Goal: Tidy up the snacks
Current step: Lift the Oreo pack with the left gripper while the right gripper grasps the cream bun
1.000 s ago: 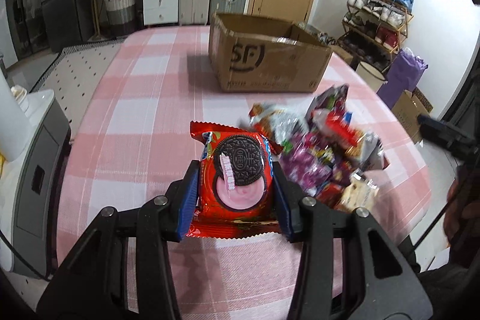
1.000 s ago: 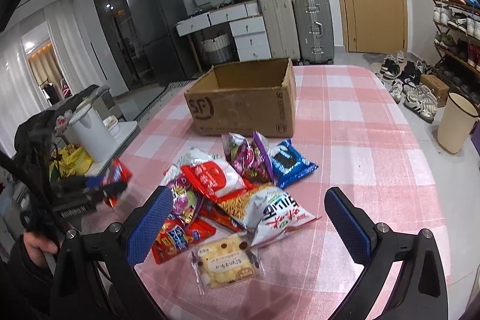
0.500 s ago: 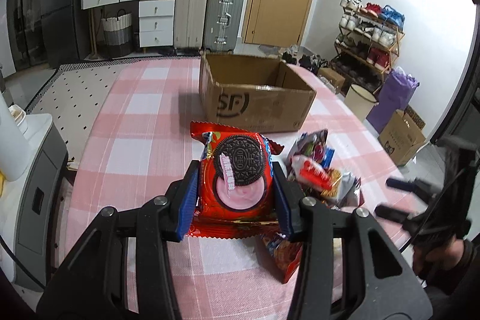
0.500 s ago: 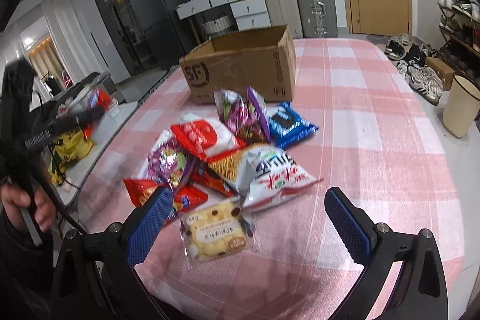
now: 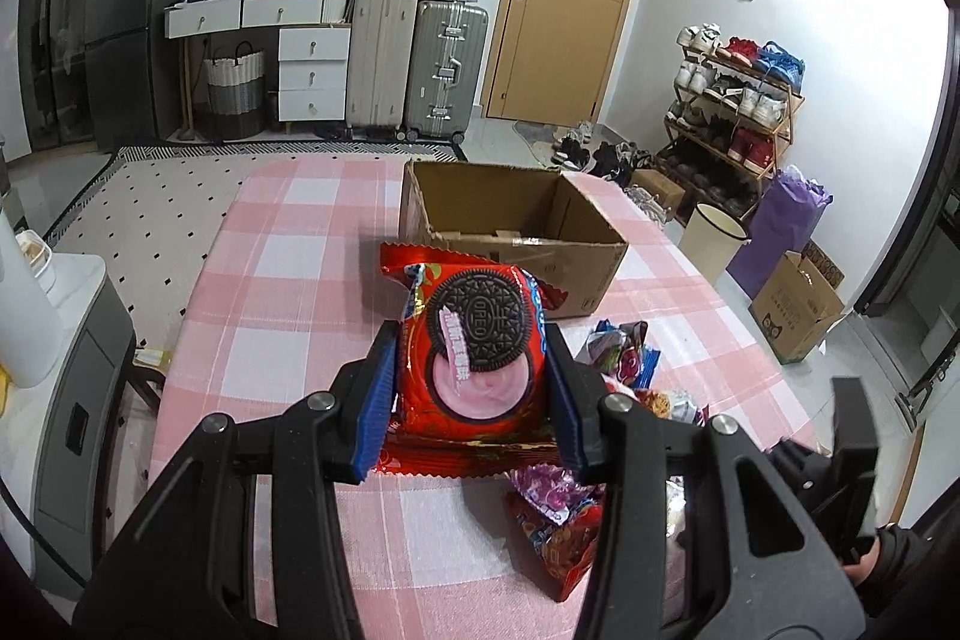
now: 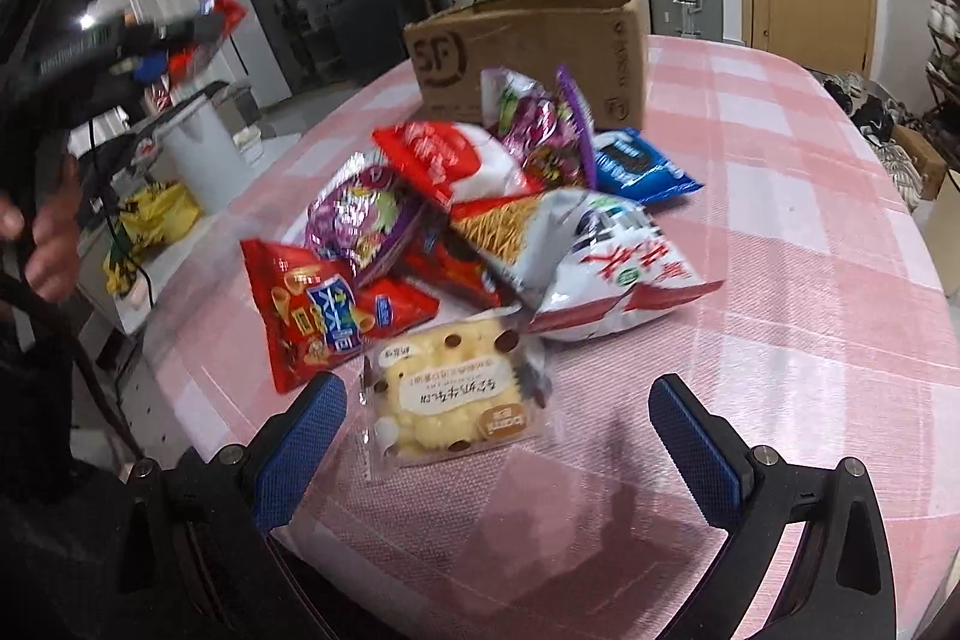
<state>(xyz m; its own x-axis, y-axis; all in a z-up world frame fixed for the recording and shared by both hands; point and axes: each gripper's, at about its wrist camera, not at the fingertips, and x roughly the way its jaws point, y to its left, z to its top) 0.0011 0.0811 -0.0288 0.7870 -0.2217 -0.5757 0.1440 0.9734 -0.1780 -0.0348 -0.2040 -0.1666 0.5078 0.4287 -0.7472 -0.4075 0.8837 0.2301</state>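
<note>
My left gripper point(image 5: 474, 394) is shut on a red Oreo pack point(image 5: 474, 340) and holds it in the air above the pink checked table point(image 5: 288, 280), short of the open cardboard box point(image 5: 510, 232). My right gripper point(image 6: 498, 436) is open and empty, low over the table, straddling a clear pack of yellow cookies point(image 6: 450, 394). Behind the cookies lies a pile of snack bags: a red one point(image 6: 312, 310), a purple one point(image 6: 360, 220), a white noodle bag point(image 6: 588, 268) and a blue Oreo pack point(image 6: 636, 166). The box point(image 6: 534, 46) stands beyond the pile. The left gripper shows at upper left point(image 6: 150, 40).
Suitcases point(image 5: 414, 58), white drawers and a fridge stand against the far wall. A shoe rack point(image 5: 732, 112), a bin and a small carton point(image 5: 792, 304) are to the right of the table. A white appliance point(image 5: 60, 340) stands at its left.
My left gripper has risen with the Oreo pack and moved toward the box, whose inside now shows. My right gripper has dropped and closed in on the cookie pack.
</note>
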